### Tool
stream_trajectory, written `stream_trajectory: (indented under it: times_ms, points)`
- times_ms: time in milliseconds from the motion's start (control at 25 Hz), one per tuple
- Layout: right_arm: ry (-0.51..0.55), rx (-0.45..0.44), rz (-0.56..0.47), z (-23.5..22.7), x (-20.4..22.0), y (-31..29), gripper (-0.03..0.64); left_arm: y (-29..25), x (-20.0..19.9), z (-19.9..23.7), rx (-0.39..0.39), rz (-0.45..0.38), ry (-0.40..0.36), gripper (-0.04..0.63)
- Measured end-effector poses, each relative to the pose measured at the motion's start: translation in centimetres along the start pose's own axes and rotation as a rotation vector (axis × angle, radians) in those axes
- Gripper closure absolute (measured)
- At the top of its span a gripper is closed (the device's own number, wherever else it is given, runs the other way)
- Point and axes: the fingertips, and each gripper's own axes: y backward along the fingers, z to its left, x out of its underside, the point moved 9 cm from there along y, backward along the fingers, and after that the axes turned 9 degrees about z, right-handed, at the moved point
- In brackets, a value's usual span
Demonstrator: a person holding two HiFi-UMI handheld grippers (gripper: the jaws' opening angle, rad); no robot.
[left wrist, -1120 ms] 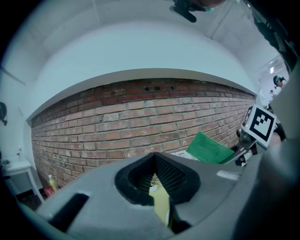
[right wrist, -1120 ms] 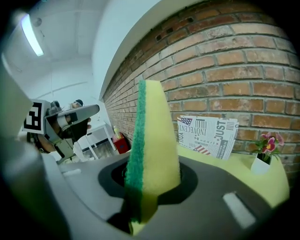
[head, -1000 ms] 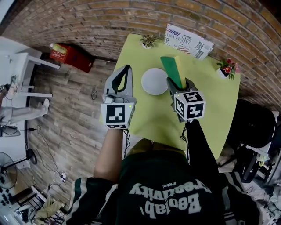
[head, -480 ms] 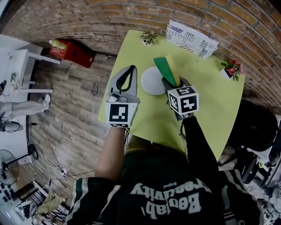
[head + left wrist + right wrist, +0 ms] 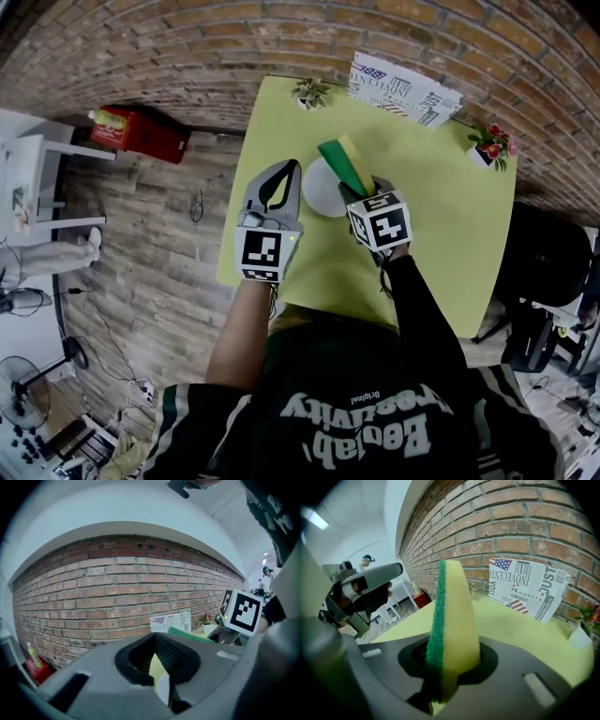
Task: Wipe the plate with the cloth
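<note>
Sponge (image 5: pixel 345 163), pinched in the right gripper (image 5: pixel 362 190), stretches toward 11 o'clock across the plate's (image 5: pixel 320 193) 3 o'clock side, while the closed, empty left gripper (image 5: pixel 289 172) flanks its 9 o'clock rim.

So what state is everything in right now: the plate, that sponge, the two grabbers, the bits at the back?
Plate: lying flat on the table, visible part bare.
Sponge: clamped on edge, sticking out over the plate's right side.
Right gripper: jaws shut on the sponge.
Left gripper: jaws together, nothing between them, by the plate's left edge.
Newspaper: propped upright by the brick wall.
Flower pot: standing upright.
</note>
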Motion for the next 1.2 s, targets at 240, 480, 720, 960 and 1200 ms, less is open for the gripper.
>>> stream_trajectory:
  times_ms: [240, 480, 720, 960, 1200]
  points:
    - [-0.034, 0.004, 0.090, 1.6, -0.5, -2.6, 0.500, -0.3, 0.9, 2.7, 0.028, 0.003, 0.019, 0.588]
    - [-0.072, 0.025, 0.190, 2.5, -0.9, -4.8, 0.500, -1.2, 1.7, 4.4, 0.074, 0.008, 0.063, 0.588]
    - [-0.096, 0.054, 0.254, 2.7, -1.3, -6.6, 0.498, -2.0, 1.9, 5.0, 0.139, 0.013, 0.037, 0.588]
    - [-0.115, 0.074, 0.316, 3.0, -1.9, -7.9, 0.497, -2.5, 2.4, 6.2, 0.177, 0.027, 0.024, 0.588]
    - [-0.133, 0.096, 0.374, 3.5, -1.5, -9.2, 0.495, -2.9, 3.1, 7.4, 0.204, 0.048, 0.016, 0.589]
